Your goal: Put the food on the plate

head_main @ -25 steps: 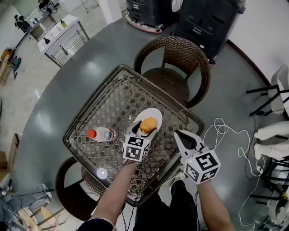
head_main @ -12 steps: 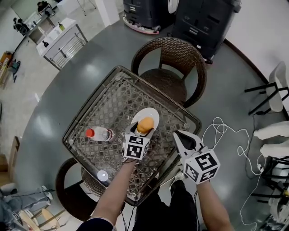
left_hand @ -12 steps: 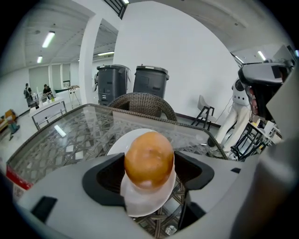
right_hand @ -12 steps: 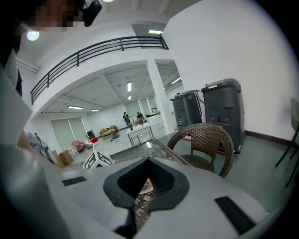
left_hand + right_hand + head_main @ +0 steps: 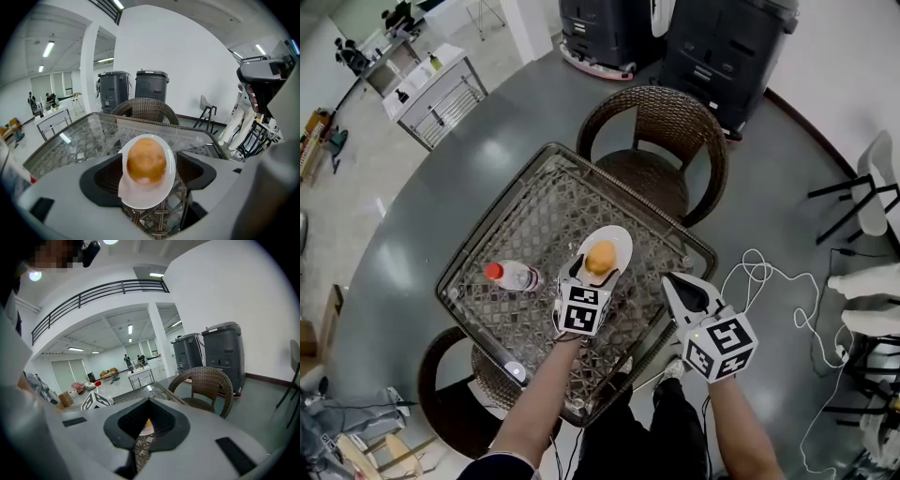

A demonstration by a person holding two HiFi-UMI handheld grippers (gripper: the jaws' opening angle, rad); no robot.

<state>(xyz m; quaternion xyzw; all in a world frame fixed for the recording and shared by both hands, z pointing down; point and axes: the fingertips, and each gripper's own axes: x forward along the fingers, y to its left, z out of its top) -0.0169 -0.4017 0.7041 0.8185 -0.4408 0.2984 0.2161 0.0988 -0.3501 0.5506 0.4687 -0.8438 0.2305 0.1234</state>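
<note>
Presently, on the tabletop:

Bun (image 5: 600,257). One, round, golden-brown. It lies on the plate, near its middle, so the task looks all but done. Judged light and soft, with a dull crust that should not slip. It would dent under a hard squeeze. If it has to be taken again, hold it across its widest sides with light pressure.

Plate (image 5: 622,236). One, white, oval and shallow. It stands a little off the tabletop's middle, toward the right corner, and holds the bun and nothing else. Judged stiff and breakable, and likely to slide on glass if nudged.

Left claw (image 5: 596,272). Its jaws stand wide, one on each side of the plate's near end. They have just been opening further. The bun sits between them, and the left gripper view shows a clear gap on both sides, so neither pad presses on it.

Right claw (image 5: 671,281). Its jaws are together with nothing between them. It hangs off the tabletop's near-right edge, well apart from the plate.

Bottle (image 5: 511,276). One, clear, with a red cap on. It lies on its side toward the left corner, well apart from the plate. I cannot tell how full it is.

Tabletop (image 5: 534,202). Glass over wickerwork, square, and seen corner-on.
</note>
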